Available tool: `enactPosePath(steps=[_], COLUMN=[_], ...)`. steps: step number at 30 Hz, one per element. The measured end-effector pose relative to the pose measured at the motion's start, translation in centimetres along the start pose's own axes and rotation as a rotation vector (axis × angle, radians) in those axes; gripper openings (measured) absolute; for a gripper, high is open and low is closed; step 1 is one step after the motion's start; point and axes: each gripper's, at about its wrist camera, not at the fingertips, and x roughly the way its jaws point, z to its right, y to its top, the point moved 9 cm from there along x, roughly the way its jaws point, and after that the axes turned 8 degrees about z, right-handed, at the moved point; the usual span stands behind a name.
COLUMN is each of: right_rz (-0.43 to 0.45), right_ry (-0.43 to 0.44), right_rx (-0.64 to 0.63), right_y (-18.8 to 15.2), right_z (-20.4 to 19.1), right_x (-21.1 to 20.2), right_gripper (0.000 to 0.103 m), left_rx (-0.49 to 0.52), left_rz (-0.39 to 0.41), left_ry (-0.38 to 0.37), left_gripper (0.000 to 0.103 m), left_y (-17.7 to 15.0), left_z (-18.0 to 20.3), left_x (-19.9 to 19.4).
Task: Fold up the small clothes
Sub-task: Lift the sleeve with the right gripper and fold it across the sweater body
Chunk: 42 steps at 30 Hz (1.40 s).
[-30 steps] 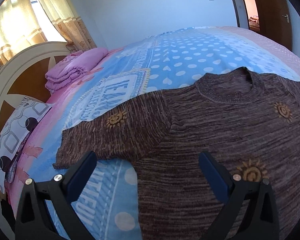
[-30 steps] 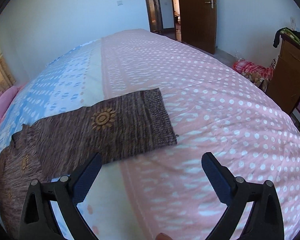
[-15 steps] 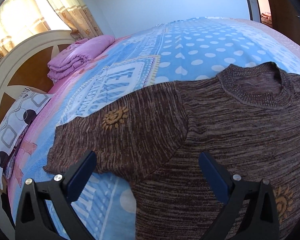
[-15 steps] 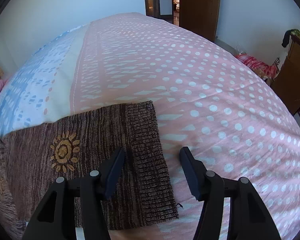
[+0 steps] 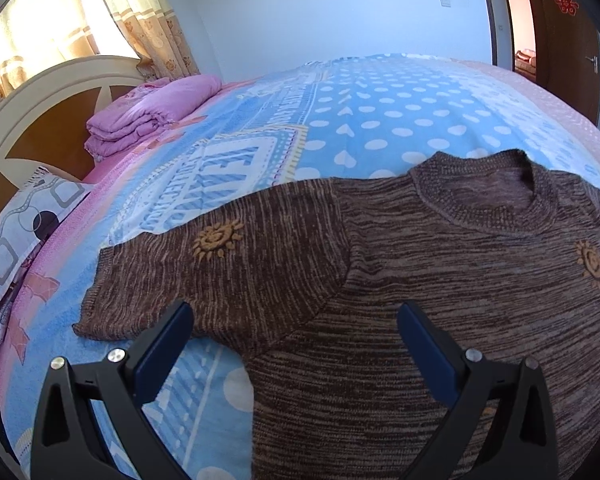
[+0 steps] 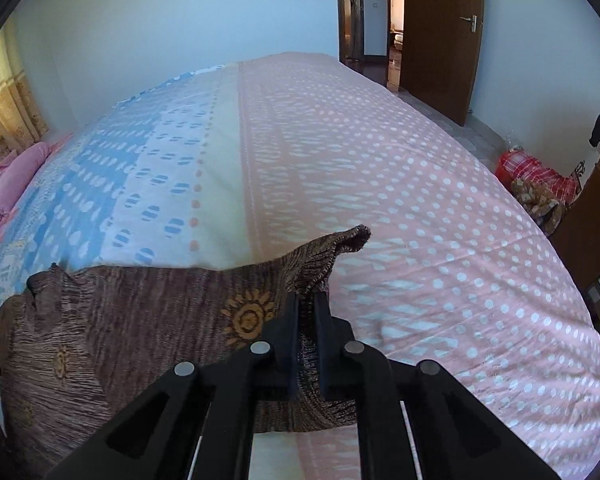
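Your right tongs (image 6: 306, 300) pinch the jumper's (image 5: 440, 280) sleeve cuff (image 6: 340, 248) off the bed (image 6: 420, 200), probably to fold it inward, while your left tongs (image 5: 296, 320) hover released over the other sleeve (image 5: 220, 264)

Lighting: bright daylight through curtains (image 5: 112, 20) — glare there; sharp focus; fisheye bending and dark vignette at frame edges.

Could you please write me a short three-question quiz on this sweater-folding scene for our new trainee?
1. True or false: the right gripper is shut on the sweater's cuff.
2. Which gripper has its jaws open: A) left B) right?
3. What folded thing lies by the headboard?

Key: 1. True. 2. A, the left gripper. 3. A pink blanket.
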Motion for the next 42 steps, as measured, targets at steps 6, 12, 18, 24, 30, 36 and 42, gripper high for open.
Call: enactPosePath(steps=[6, 12, 18, 24, 30, 36, 42], right_rz=[0.038, 0.054, 0.068, 0.036, -0.027, -0.155, -0.114], right_ry=[0.040, 0.079, 0.127, 0.191, 0.281, 0.432, 0.495], right_rx=[-0.068, -0.153, -0.244, -0.294, -0.326, -0.330, -0.323], right_y=[1.8, 2.9, 2.8, 0.9, -3.7, -10.7, -12.5], right_z=[-5.5, -11.7, -18.5, -25.0, -33.0, -38.9, -34.0], right_x=[-3.5, -6.3, -8.1, -7.3, -4.1, 0.6, -3.3], right_gripper=[0.006, 0.006, 0.006, 0.006, 0.006, 0.009, 0.041], left_rx=[-0.010, -0.032, -0.043, -0.054, -0.062, -0.027, 0.013], left_rz=[0.002, 0.013, 0.025, 0.035, 0.019, 0.018, -0.006], left_ry=[-0.031, -0.059, -0.080, -0.098, -0.099, -0.088, -0.156], left_gripper=[0.103, 0.103, 0.103, 0.103, 0.103, 0.103, 0.103], left_y=[-0.5, -0.9, -1.1, -1.5, -2.1, -2.0, -1.3], left_z=[0.2, 0.0, -0.2, -0.4, -0.6, -0.4, 0.4], left_x=[-0.2, -0.6, -0.6, -0.6, -0.4, -1.2, -2.5])
